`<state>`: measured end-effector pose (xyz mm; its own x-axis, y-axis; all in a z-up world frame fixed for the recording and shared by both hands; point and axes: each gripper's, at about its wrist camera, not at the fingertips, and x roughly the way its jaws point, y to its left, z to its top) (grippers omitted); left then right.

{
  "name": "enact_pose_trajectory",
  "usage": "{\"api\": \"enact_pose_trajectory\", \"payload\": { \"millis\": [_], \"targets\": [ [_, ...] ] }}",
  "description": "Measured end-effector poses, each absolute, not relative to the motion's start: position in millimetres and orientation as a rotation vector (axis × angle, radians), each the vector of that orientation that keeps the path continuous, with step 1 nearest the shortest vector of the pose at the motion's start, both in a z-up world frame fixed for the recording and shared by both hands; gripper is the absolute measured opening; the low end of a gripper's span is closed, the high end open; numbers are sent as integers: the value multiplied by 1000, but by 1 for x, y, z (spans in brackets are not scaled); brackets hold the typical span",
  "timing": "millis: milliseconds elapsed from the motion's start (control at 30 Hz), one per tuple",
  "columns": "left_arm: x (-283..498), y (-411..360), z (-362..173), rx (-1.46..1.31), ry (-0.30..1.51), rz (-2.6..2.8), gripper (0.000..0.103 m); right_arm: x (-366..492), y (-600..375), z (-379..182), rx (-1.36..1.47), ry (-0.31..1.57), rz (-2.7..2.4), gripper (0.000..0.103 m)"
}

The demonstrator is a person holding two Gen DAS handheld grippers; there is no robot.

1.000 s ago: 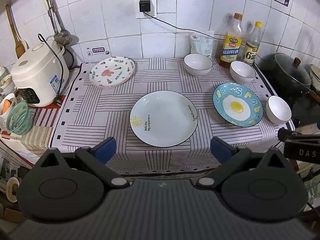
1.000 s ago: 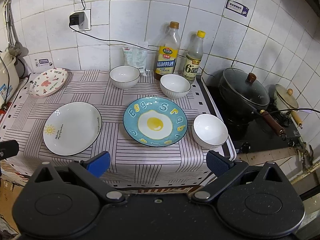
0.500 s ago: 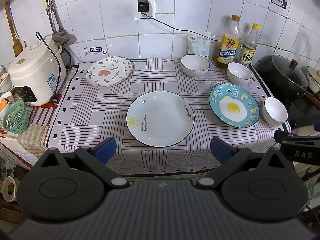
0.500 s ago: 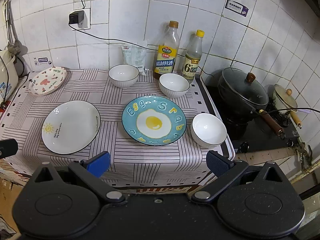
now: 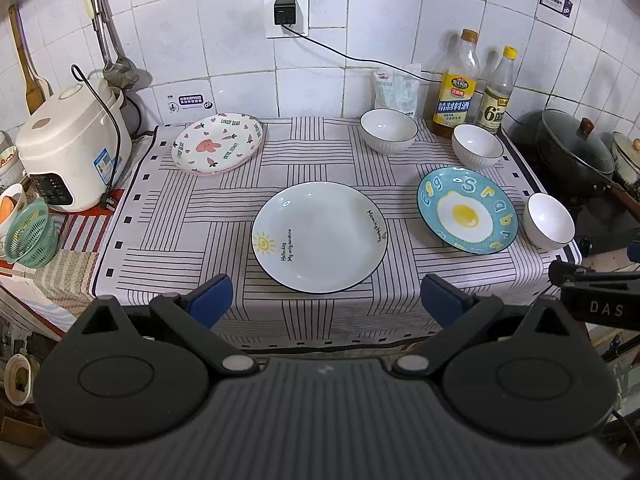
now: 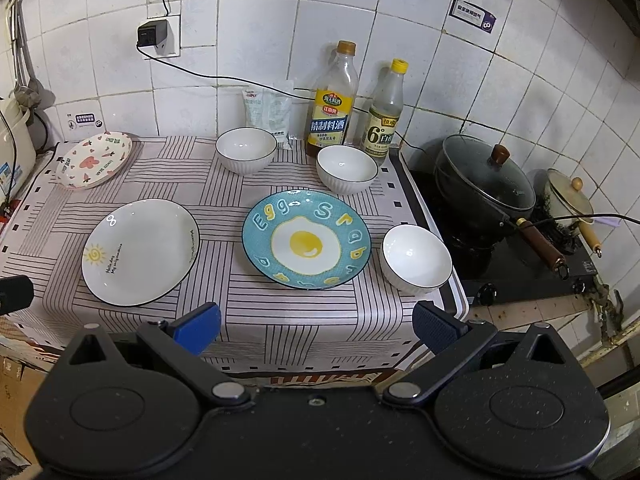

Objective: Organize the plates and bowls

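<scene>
Three plates lie on the striped cloth: a white sun plate (image 5: 320,236) (image 6: 140,251) in the middle, a blue egg plate (image 5: 467,210) (image 6: 306,239) to its right, and a pink rabbit plate (image 5: 218,143) (image 6: 95,159) at the back left. Three white bowls stand apart: one at the back (image 5: 388,130) (image 6: 246,149), one by the bottles (image 5: 477,151) (image 6: 347,168), one at the right edge (image 5: 549,227) (image 6: 416,258). My left gripper (image 5: 326,298) hangs open before the counter's front edge, facing the sun plate. My right gripper (image 6: 316,324) is open too, facing the egg plate. Both hold nothing.
A white rice cooker (image 5: 68,148) and a green basket (image 5: 30,234) stand left of the cloth. Two bottles (image 6: 334,100) and a packet (image 6: 266,114) line the tiled wall. A lidded black wok (image 6: 484,184) sits on the stove at the right.
Both views have drifted slightly back and up, so the dishes sit a little further off. Nothing on the counter has moved; both grippers stay open.
</scene>
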<state>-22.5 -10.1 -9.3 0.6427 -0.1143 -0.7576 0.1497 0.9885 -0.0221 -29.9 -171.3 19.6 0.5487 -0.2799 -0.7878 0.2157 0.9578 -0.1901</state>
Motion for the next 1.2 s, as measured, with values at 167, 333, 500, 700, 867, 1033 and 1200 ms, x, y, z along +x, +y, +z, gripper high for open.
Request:
{"api": "enact_pose_trajectory", "payload": {
  "millis": [167,333,500,700,867,1033,1200],
  "targets": [
    [-24,-10,-10,51,855,-152,102,-30,-171,20,-73,944,-293,103],
    [-21,-8,-12,47,858,-151,102,-30,-170,17,-72,941,-285,103],
    [-14,-4,-12,54,861,-150,102,-27,-169,13,-67,942,-271,103],
    [0,4,-14,36,864,-158,102,-19,-166,11,-49,918,-231,103],
    [22,19,-18,-3,878,-142,102,-10,-162,12,-36,825,-104,103],
    [52,34,-33,-5,904,-99,99,13,-163,-7,26,729,93,103],
    [84,53,-63,-73,969,-102,90,51,-166,-49,146,736,242,99]
  ]
}}
